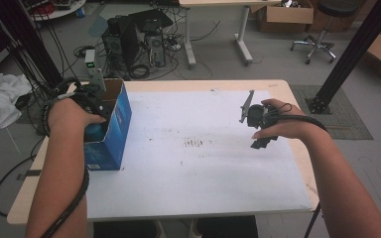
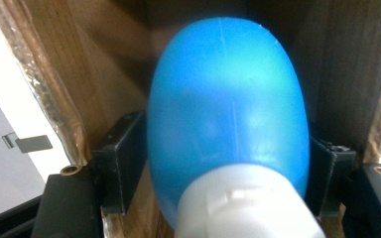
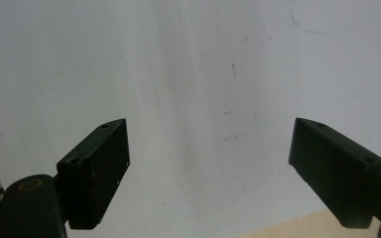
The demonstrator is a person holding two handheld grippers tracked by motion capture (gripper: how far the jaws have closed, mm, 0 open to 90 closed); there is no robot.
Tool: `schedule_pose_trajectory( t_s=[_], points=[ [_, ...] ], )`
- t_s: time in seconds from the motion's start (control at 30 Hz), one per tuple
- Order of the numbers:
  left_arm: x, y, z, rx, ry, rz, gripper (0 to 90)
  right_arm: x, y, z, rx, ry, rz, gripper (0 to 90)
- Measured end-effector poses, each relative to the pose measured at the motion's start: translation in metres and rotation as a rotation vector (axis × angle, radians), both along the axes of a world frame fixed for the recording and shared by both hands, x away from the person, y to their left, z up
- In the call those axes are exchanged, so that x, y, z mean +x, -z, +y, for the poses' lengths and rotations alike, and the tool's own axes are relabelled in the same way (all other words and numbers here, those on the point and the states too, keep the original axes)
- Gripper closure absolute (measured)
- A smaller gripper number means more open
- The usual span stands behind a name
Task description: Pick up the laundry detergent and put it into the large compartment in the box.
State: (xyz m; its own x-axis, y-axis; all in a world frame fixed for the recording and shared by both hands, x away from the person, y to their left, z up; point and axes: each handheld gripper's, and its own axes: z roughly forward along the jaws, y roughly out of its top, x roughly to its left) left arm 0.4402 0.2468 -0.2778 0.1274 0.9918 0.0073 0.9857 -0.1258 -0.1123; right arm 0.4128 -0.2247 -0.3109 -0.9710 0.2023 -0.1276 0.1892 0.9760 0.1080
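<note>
Nearest, at the lower left of the high view: left hand-held gripper (image 1: 95,101) reaching into the open top of a blue cardboard box with a brown inside (image 1: 110,130), standing on the left part of the bench (image 1: 203,163). In the left gripper view, clamped from both sides on a smooth blue plastic bottle with a white cap (image 2: 228,119), cap end toward the camera, rounded body pointing deeper between the brown cardboard walls (image 2: 69,74). Bottle inside the box, whether resting on the bottom or hanging free impossible to tell.

Step in hand, by judgement: either setting the bottle into the box or drawing it out; not decidable from this moment alone. Next move calls for a straight path along the box walls, no tilting against the cardboard, grip kept firm on a slippery rounded body.

Farther right: right hand-held gripper (image 1: 259,124) over the white bench sheet, well apart from the box. In the right gripper view, spread wide with nothing between, bare white surface (image 3: 203,74) below.
</note>
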Motion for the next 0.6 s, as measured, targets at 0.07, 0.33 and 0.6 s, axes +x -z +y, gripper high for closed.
schedule_pose_trajectory(
  t_s=[0.07,0.33,0.6],
  points=[
    [-0.001,-0.003,-0.001,0.003,0.002,-0.001,28.2,0.0,-0.001,0.001,-0.006,-0.002,-0.001,16.2],
    [-0.005,-0.014,0.0,0.001,0.0,-0.02,20.7,-0.003,-0.007,-0.001,-0.01,0.003,-0.007,16.2],
    [-0.008,-0.023,-0.006,0.029,0.008,-0.027,16.6,-0.004,-0.009,0.0,-0.007,-0.002,-0.011,16.2]
  ],
)
